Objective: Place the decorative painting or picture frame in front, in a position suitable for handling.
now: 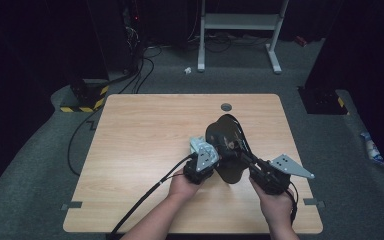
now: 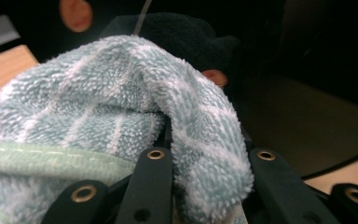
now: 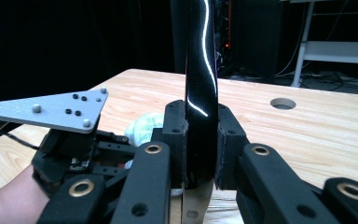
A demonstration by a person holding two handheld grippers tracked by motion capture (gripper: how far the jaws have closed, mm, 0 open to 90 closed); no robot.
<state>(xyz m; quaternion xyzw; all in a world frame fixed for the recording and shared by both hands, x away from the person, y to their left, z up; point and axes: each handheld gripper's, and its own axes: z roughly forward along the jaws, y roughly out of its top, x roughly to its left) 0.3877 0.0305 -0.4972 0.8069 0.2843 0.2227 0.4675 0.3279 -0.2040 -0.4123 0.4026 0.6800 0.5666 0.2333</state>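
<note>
The wooden table (image 1: 145, 145) carries a round cable hole (image 1: 226, 107) near its far edge. Toward its near right, a glossy black plate-like object (image 1: 225, 136) is held up on edge between the two hands; what exactly it is stays hard to tell, since it swallows the light and its lower part is cut off behind the grippers. The right gripper (image 1: 247, 159) has its jaws clamped on the object's rim, and in the right gripper view the pads press both faces of the dark disc (image 3: 200, 93). The left gripper (image 1: 206, 161), just left of the object, has its jaws pinched tight on a pale blue checked towel (image 2: 121, 107); the cloth bulges over the jaws and hides their tips. From above, the towel is barely visible behind the grey plate. No writing or label can be read anywhere.
</note>
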